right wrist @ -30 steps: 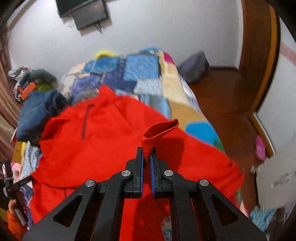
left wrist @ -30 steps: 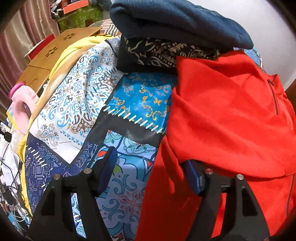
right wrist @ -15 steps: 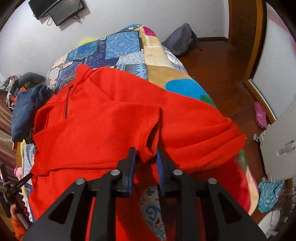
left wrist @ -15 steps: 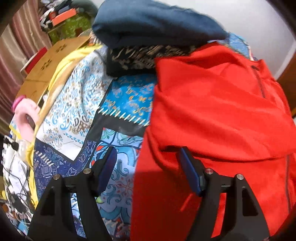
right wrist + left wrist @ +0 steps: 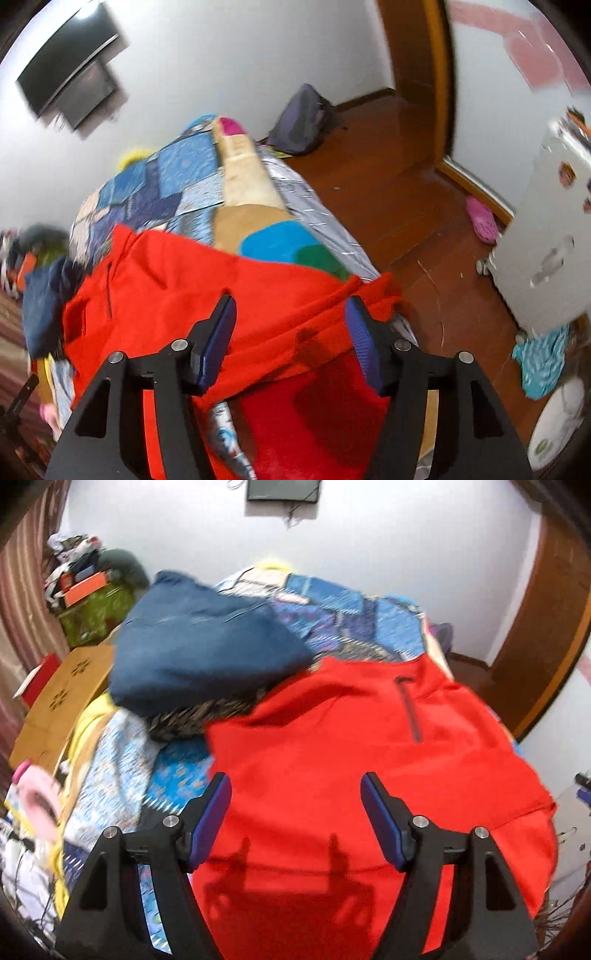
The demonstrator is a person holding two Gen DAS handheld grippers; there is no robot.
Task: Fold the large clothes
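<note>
Hovering both grippers over the red garment (image 5: 332, 760) spread on the patchwork bedspread (image 5: 162, 184).

From my seat, the left gripper (image 5: 295, 797) stands wide open above the cloth, nothing between its 2 fingers. The right gripper (image 5: 290, 317) has just been opening; its jaws are apart, clear of the red edge lying below them. A folded navy garment (image 5: 199, 657) sits just beside the red one's far left corner.
</note>
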